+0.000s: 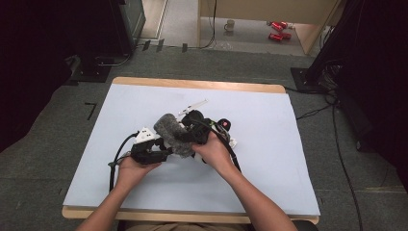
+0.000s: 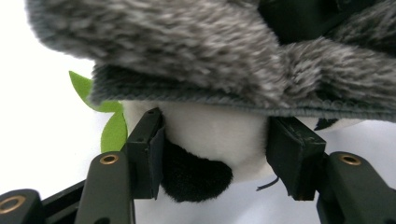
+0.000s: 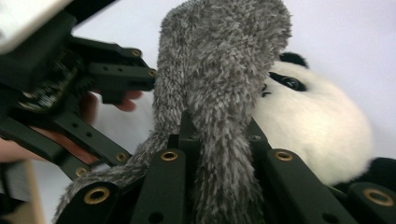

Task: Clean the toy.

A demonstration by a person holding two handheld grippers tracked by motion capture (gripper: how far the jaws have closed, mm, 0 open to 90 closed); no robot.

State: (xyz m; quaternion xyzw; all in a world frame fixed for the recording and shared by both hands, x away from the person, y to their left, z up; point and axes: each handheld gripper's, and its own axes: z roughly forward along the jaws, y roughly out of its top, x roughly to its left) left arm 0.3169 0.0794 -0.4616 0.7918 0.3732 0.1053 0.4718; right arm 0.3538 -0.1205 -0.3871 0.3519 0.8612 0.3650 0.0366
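A white and black panda plush (image 2: 215,135) sits between the jaws of my left gripper (image 2: 215,154), whose pads press on both sides of its white body above a black limb (image 2: 196,179). A grey furry cloth (image 2: 187,51) drapes over the panda, and a green felt leaf (image 2: 112,133) sticks out at the left. My right gripper (image 3: 219,140) is shut on a fold of the grey furry cloth (image 3: 224,60), with the panda's head (image 3: 317,126) just to the right. In the high view both grippers (image 1: 161,144) (image 1: 195,132) meet at the grey cloth (image 1: 171,127) mid-table.
The table (image 1: 269,144) carries a pale sheet with a wooden rim. A thin white strip (image 1: 192,106) lies just behind the grippers. A cable (image 1: 115,163) trails from the left gripper. On the floor beyond stand a mug (image 1: 230,25) and red cans (image 1: 278,30).
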